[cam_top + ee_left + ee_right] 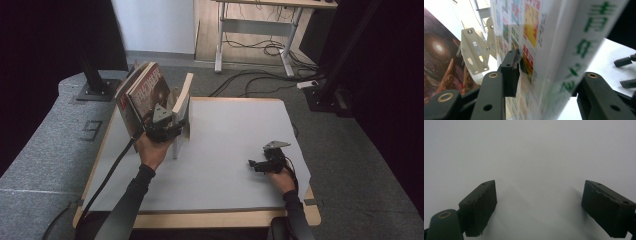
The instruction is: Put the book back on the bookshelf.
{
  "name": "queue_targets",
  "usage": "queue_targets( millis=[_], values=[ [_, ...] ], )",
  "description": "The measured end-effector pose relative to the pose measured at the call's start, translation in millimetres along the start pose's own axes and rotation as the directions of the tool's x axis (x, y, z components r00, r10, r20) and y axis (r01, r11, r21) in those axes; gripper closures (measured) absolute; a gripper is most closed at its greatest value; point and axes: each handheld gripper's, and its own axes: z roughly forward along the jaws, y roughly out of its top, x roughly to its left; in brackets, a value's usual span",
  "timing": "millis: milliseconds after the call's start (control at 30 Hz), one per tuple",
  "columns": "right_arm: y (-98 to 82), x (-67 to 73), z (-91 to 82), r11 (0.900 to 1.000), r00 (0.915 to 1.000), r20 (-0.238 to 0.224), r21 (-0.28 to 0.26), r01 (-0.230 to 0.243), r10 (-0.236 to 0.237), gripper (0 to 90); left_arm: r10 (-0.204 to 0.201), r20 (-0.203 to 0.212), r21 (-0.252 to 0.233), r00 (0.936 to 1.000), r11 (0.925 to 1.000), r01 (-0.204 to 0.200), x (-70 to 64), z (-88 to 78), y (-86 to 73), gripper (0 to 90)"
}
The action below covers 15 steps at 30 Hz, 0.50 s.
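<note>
Two grippers, high view: the left gripper is seen at the foot of the white book; the right gripper is rested well apart on the table.
Book's axis, high view: the long axis is stood upright, rising straight above the left claw; leaning magazines are found just beside it, on the claw's left.
Nearer hand: the left, by far.
Left claw, left gripper view: the white book is straddled, spine towards the camera. The left pad appears to be held just off the cover, so the jaws are judged part-open, not clamped.
Beyond the left jaw: a metal bookend and a galaxy-cover magazine are seen.
Writing: green Chinese characters are printed down the spine, seemingly "青年文"; the cover's small print cannot be read.
Right claw, right gripper view: the right gripper is held wide over bare table, with nothing between its jaws.
</note>
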Motion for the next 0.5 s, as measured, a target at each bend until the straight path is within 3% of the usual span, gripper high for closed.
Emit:
queue_targets(
  millis=[167, 500],
  values=[
    [0.0, 0.1, 0.0, 1.000, 1.0000, 0.000, -0.001, 0.000, 0.000, 12.0, 0.012, 0.025, 0.021, 0.9996, 0.9997, -0.013, -3.2, -4.6, -7.1, 53.3],
    [0.0, 0.1, 0.0, 1.000, 1.0000, 0.000, -0.001, 0.000, 0.000, 12.0, -0.019, 0.099, 0.048, 0.9949, 0.9987, 0.014, -4.0, -13.6, -31.7, 56.3]
  ],
)
